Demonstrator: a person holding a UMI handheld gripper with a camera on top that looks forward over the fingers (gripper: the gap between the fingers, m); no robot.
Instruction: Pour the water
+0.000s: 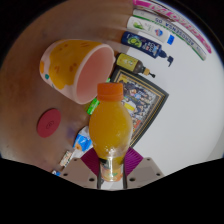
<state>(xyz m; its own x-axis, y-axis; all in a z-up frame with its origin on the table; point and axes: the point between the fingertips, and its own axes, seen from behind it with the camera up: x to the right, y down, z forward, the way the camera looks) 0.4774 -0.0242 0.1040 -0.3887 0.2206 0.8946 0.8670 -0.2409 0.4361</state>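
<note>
orange bottle (110, 125) between hand-held gripper (112, 172) (upright)

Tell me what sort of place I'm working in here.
Probably a home or office tabletop: sauce bottles and packets along the far edge, a tilted cup, and an orange bottle the gripper holds.

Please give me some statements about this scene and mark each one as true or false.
1. The gripper holds a bottle of orange liquid. True.
2. The bottle has a blue cap. False: its cap is orange.
3. The yellow cup is tilted, with its pink inside showing. True.
4. The cup stands between the fingers. False: it is beyond the bottle, past the fingers.
5. A red disc lies on the table beside the bottle. True.
</note>
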